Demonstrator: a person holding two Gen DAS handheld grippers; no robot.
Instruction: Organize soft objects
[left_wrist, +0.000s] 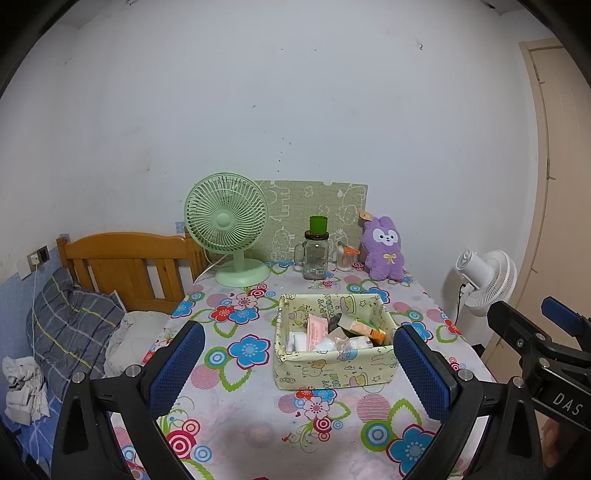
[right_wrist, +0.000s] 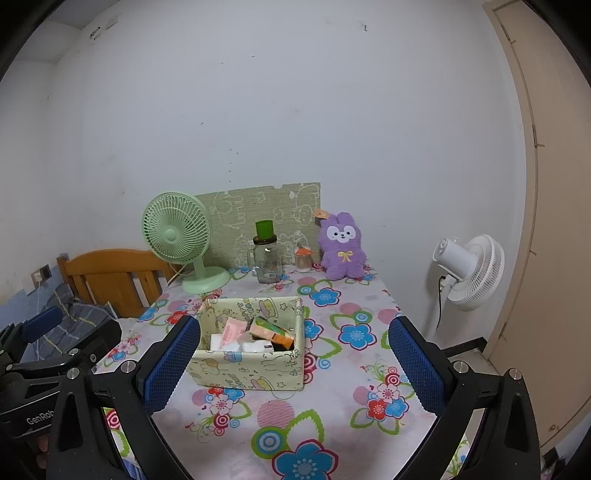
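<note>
A purple plush bunny (left_wrist: 384, 249) sits upright at the back right of the table, against the wall; it also shows in the right wrist view (right_wrist: 341, 247). A pale yellow fabric box (left_wrist: 334, 373) stands mid-table and holds several small packets and tissue packs; it also shows in the right wrist view (right_wrist: 251, 367). My left gripper (left_wrist: 299, 363) is open and empty, held above the table's near edge in front of the box. My right gripper (right_wrist: 295, 363) is open and empty, beside the left one. Each gripper shows at the other view's edge.
A green desk fan (left_wrist: 231, 229), a glass jar with a green cup on top (left_wrist: 316, 254) and a small toothpick jar (left_wrist: 345, 258) stand along the back. A white floor fan (left_wrist: 484, 280) stands right of the table. A bed with a wooden headboard (left_wrist: 129, 266) lies left.
</note>
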